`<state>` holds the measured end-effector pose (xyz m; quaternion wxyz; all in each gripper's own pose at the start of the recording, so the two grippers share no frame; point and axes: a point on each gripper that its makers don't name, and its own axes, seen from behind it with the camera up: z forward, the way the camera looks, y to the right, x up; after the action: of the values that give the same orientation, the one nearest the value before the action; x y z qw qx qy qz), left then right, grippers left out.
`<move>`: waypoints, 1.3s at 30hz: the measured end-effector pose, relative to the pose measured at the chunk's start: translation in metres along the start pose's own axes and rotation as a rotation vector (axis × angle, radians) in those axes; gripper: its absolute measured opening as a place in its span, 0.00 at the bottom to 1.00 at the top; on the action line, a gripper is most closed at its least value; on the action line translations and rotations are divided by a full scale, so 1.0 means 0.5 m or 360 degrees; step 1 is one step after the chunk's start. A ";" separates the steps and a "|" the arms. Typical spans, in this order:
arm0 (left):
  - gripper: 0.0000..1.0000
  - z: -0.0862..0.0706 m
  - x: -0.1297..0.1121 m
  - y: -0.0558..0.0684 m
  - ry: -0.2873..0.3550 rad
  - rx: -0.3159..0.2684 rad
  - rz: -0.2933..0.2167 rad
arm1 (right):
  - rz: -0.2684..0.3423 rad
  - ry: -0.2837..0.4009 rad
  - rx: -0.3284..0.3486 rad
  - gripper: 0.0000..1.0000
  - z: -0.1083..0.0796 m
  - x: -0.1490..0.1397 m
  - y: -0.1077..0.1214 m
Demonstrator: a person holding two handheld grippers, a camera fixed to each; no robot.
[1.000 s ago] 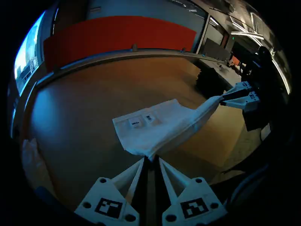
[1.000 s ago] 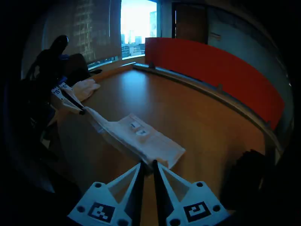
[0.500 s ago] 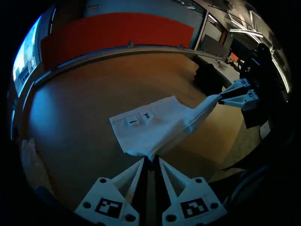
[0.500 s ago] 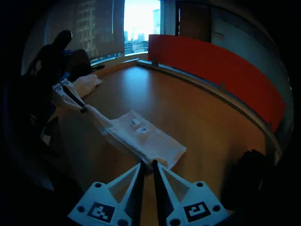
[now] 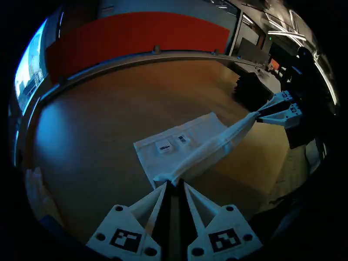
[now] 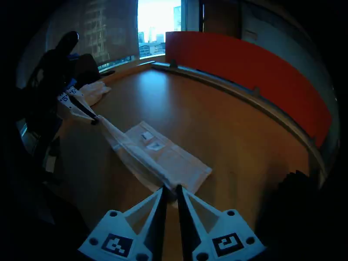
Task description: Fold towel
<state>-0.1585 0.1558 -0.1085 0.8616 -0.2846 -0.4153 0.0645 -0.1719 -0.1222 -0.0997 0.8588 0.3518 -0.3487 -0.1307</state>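
The left tool [image 5: 175, 182] is narrowed onto 1 corner of the white towel [image 5: 191, 145], both fingers pinching the cloth. The towel lies near the middle of the wooden tabletop [image 5: 95, 113] with 2 small labels [image 5: 165, 148] facing up. Its near edge is lifted off the wood and stretched taut between the 2 tools. Farther right, the right tool [image 5: 261, 115] is clamped on the opposite corner. A red partition [image 5: 139, 35] stands behind the tabletop.

Left gripper [image 5: 175, 182], right gripper [image 6: 170, 188] both pinched closed, well apart.
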 end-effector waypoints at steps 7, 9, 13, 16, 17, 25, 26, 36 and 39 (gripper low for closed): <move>0.11 0.044 0.008 -0.023 -0.0032 0.0022 0.0028 | -0.0007 -0.0039 -0.0006 0.16 0.042 -0.008 0.020; 0.11 0.054 0.008 -0.028 -0.0042 0.0026 0.0032 | -0.0001 -0.0047 -0.0001 0.16 0.050 -0.011 0.024; 0.11 0.073 0.001 -0.035 -0.0065 0.0026 0.0039 | 0.0009 -0.0065 0.0006 0.16 0.064 -0.019 0.031; 0.11 0.088 -0.003 -0.038 -0.0077 0.0026 0.0048 | 0.0010 -0.0085 0.0006 0.16 0.073 -0.028 0.038; 0.11 0.093 -0.005 -0.039 -0.0080 0.0028 0.0051 | 0.0009 -0.0091 0.0006 0.16 0.076 -0.031 0.041; 0.13 0.139 -0.010 -0.057 -0.0099 0.0076 0.0084 | 0.0056 -0.0147 -0.0001 0.17 0.112 -0.062 0.059; 0.13 0.145 -0.011 -0.059 -0.0102 0.0083 0.0089 | 0.0064 -0.0150 -0.0003 0.17 0.117 -0.065 0.061; 0.29 0.194 -0.011 -0.094 -0.0136 0.0161 0.0169 | 0.0107 -0.0180 -0.0041 0.30 0.157 -0.082 0.085; 0.35 0.203 -0.007 -0.104 -0.0140 0.0188 0.0187 | 0.0114 -0.0186 -0.0066 0.33 0.165 -0.085 0.096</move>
<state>-0.2439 0.1556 -0.0326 0.8526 -0.2539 -0.4308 0.1518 -0.2606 -0.1101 -0.0456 0.8483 0.3130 -0.4077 -0.1273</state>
